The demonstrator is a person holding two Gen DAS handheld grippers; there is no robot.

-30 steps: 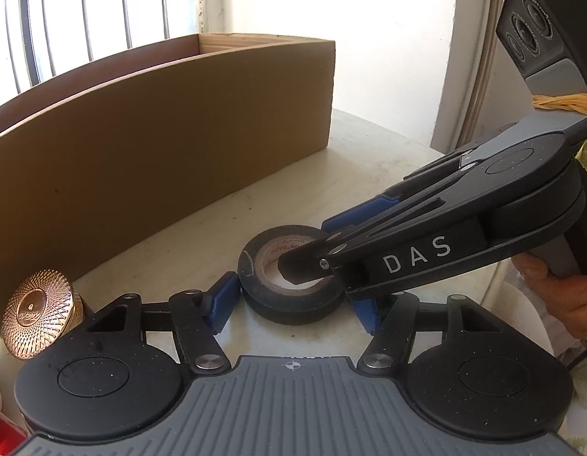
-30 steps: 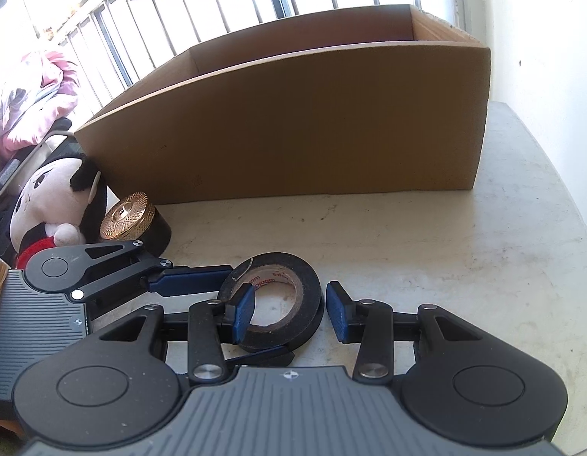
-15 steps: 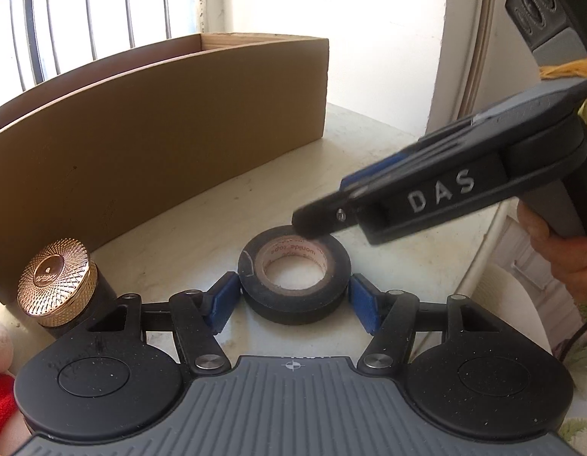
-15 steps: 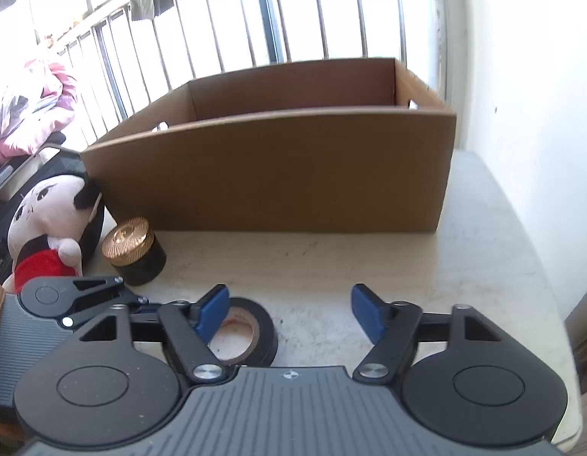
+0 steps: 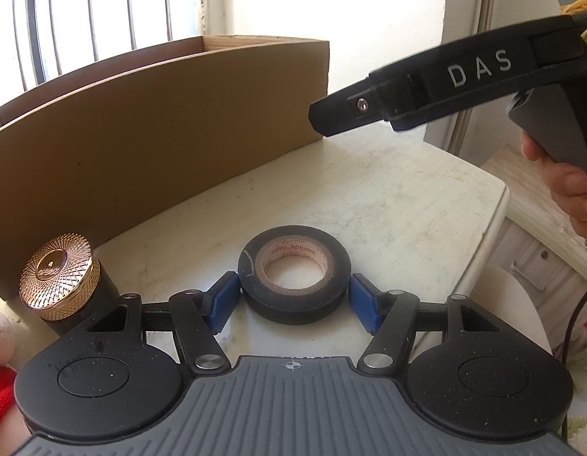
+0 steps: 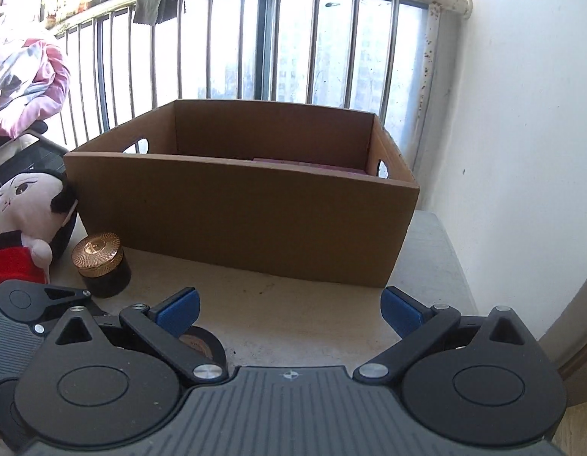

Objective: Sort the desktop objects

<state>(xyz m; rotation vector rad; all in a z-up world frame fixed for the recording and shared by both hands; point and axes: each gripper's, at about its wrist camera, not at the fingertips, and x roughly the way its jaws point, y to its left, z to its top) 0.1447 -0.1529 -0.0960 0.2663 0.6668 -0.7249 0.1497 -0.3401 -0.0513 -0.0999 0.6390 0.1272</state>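
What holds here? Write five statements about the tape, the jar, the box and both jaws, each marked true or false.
1. The left gripper has its jaws closed on the black tape roll. True.
2. The right gripper grips the tape roll. False: its jaws are opening, with nothing between them.
3. The gold-lidded jar stands inside the cardboard box. False: it stands on the table, outside the box's front wall.
4. A plush doll lies beside the jar. True.
5. The box is shut with a lid. False: its top is open.
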